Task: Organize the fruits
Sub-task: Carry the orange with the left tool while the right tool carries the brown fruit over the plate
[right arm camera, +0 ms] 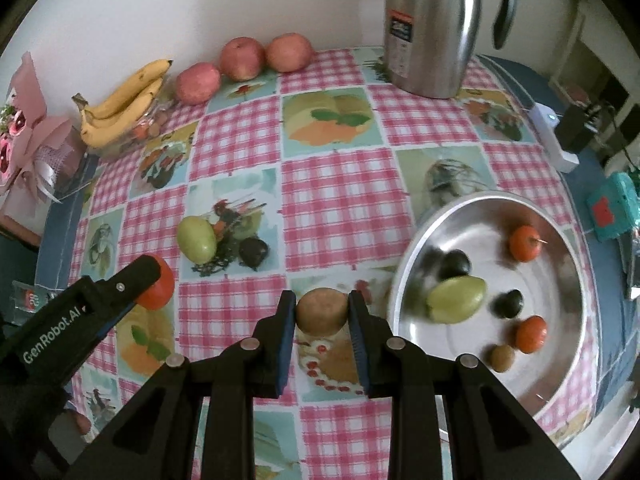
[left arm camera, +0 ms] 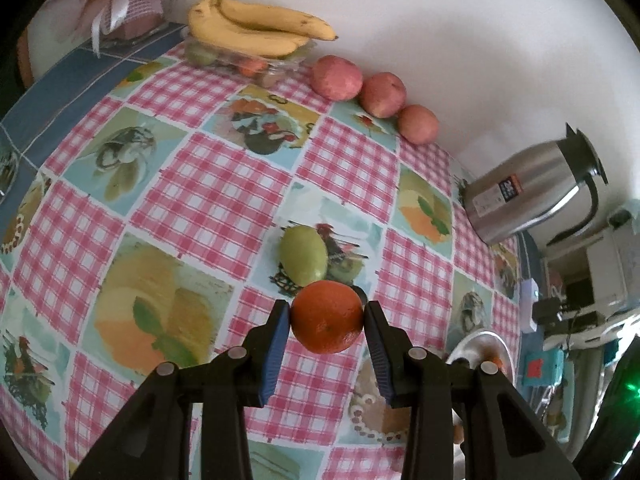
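My left gripper (left arm camera: 327, 316) is shut on an orange (left arm camera: 327, 317) and holds it just above the table; it also shows in the right wrist view (right arm camera: 154, 282). My right gripper (right arm camera: 322, 312) is shut on a brown kiwi (right arm camera: 322, 311), left of the steel bowl (right arm camera: 420, 240). The bowl holds a green mango (right arm camera: 458, 298), two oranges (right arm camera: 525, 243), two dark fruits (right arm camera: 454, 265) and a kiwi (right arm camera: 502, 357). On the cloth lie a green mango (right arm camera: 196, 239), which also shows in the left wrist view (left arm camera: 303, 255), and a dark fruit (right arm camera: 253, 252).
Three red apples (right arm camera: 242, 58) and a banana bunch (right arm camera: 120, 104) on a clear fruit box line the back wall. A steel thermos jug (right arm camera: 434, 24) stands at the back right. A pink gift bouquet (right arm camera: 28, 140) sits at the left edge. A teal box (right arm camera: 612, 210) lies right of the bowl.
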